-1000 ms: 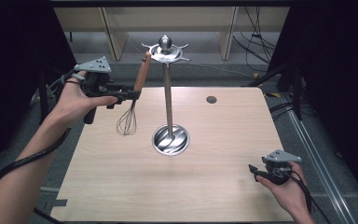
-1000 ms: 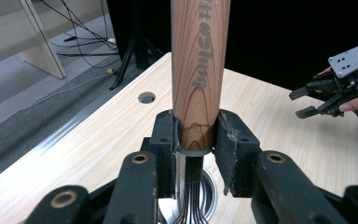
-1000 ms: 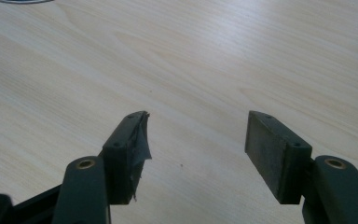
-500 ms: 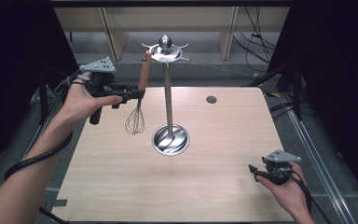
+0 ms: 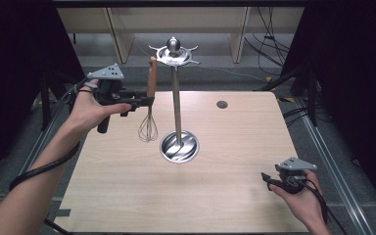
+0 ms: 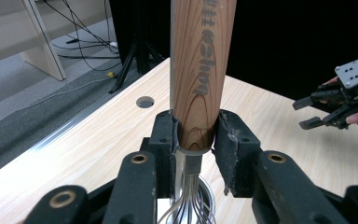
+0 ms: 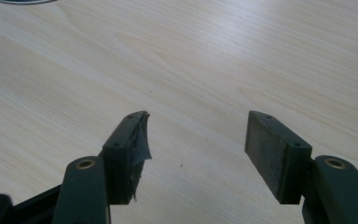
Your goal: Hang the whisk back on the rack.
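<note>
Whisk point(image 5: 149, 115), clamped in left tool point(image 5: 144, 100), had swung upright nearer the stand point(image 5: 176, 98); hanging seemed next. Right tool point(image 5: 274, 181) rested open.

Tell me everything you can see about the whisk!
The whisk has a long reddish-brown wooden handle with dark printed letters, a short metal collar, and thin silver wire loops. It hangs upright, handle up and wires down, lifted clear above the wooden table. The left gripper is clamped on the handle's lower end, just above the collar. It sits beside the pole of the metal stand; whether its top touches the stand's hooks is unclear.
</note>
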Tool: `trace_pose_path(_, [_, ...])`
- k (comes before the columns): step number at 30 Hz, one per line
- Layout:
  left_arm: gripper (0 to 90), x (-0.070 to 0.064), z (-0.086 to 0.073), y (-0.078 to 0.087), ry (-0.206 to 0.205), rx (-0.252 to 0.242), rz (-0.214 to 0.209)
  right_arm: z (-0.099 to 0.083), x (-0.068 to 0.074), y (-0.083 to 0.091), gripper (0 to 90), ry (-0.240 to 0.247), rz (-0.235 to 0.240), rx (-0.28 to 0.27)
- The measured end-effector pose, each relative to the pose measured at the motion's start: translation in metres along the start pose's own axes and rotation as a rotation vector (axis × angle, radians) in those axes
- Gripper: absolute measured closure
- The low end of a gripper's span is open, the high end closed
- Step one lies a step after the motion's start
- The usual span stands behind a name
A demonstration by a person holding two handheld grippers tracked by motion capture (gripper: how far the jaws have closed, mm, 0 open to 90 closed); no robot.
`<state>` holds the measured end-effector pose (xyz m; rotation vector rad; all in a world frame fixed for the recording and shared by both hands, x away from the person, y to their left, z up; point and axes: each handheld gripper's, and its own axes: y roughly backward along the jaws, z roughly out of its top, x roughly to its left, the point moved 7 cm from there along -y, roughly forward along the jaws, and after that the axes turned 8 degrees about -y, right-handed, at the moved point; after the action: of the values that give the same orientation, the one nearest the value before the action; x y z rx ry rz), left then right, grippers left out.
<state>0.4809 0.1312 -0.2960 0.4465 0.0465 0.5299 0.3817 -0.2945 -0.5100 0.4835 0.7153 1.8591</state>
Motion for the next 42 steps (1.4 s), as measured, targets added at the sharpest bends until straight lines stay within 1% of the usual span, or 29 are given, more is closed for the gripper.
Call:
trace_pose_path(4, [68.5,-0.001,0.0,-0.001,0.003,-0.004,0.0,0.0,0.0,0.002,39.8,-0.002,-0.006,0.007])
trace_pose_path(5, [68.4,-0.001,0.0,-0.001,0.003,-0.006,-0.001,0.0,0.001,0.002,39.8,-0.025,-0.004,0.015])
trace_pose_path(10, [67.8,-0.002,0.0,-0.001,0.009,-0.013,0.011,0.0,0.001,0.003,39.9,-0.023,-0.005,0.012])
trace_pose_path(13, [66.8,-0.002,0.001,-0.001,0.015,-0.032,0.01,0.0,0.001,0.003,39.9,-0.023,-0.005,0.01])
trace_pose_path(15, [65.4,-0.002,0.002,0.001,0.016,-0.046,0.018,0.0,0.001,0.003,39.9,-0.023,-0.006,0.009])
trace_pose_path(16, [64.9,-0.002,0.003,0.002,0.01,-0.044,0.026,0.0,0.001,0.003,39.9,-0.022,-0.006,0.009])
trace_pose_path(17, [64.0,-0.002,0.003,0.003,0.008,-0.052,0.026,0.0,-0.001,0.002,39.9,0.004,-0.008,0.001])
trace_pose_path(18, [62.9,-0.003,0.003,0.004,0.006,-0.053,0.032,0.0,0.001,0.002,39.9,-0.016,0.009,0.008])
trace_pose_path(22, [57.7,-0.006,0.002,0.009,0.002,-0.066,0.045,0.0,0.001,0.002,39.8,-0.015,0.007,0.006])
trace_pose_path(23, [56.4,-0.007,0.002,0.011,0.004,-0.071,0.049,0.0,0.001,0.002,39.8,-0.012,0.004,0.004])
trace_pose_path(24, [54.9,-0.008,0.001,0.013,0.004,-0.075,0.052,0.0,-0.001,0.003,39.8,-0.001,-0.01,-0.002])
trace_pose_path(27, [48.4,-0.012,-0.006,0.018,0.002,-0.079,0.076,0.001,-0.001,0.003,39.8,0.0,-0.01,-0.004])
trace_pose_path(29, [45.8,-0.015,-0.013,0.022,0.008,-0.084,0.088,0.001,-0.001,0.003,39.8,-0.002,-0.013,-0.004])
trace_pose_path(31, [42.4,-0.017,-0.02,0.025,0.008,-0.077,0.109,0.0,-0.001,0.002,39.8,-0.002,-0.01,-0.001])
trace_pose_path(33, [40.4,-0.02,-0.027,0.027,0.007,-0.078,0.125,0.0,0.0,0.002,39.8,-0.006,-0.005,0.0])
trace_pose_path(34, [39.5,-0.022,-0.031,0.028,0.007,-0.074,0.135,0.0,0.002,0.002,39.8,-0.02,0.006,0.006])
trace_pose_path(36, [38.2,-0.025,-0.038,0.031,0.016,-0.08,0.142,0.001,0.0,0.002,39.8,-0.002,-0.011,-0.002])
trace_pose_path(38, [37.4,-0.029,-0.045,0.034,0.019,-0.082,0.145,0.001,0.0,0.002,39.8,-0.002,-0.011,-0.004])
trace_pose_path(39, [37.0,-0.03,-0.049,0.035,0.018,-0.083,0.15,-0.001,0.004,0.003,39.8,-0.046,-0.002,0.015])
trace_pose_path(40, [36.8,-0.032,-0.052,0.036,0.023,-0.084,0.156,-0.001,0.003,0.002,39.8,-0.03,-0.003,0.008])
trace_pose_path(41, [36.4,-0.034,-0.056,0.037,0.023,-0.09,0.157,-0.001,0.002,0.002,39.8,-0.029,-0.004,0.006])
trace_pose_path(42, [36.1,-0.035,-0.06,0.04,0.023,-0.078,0.173,0.001,-0.001,0.003,39.8,-0.005,-0.013,-0.006])
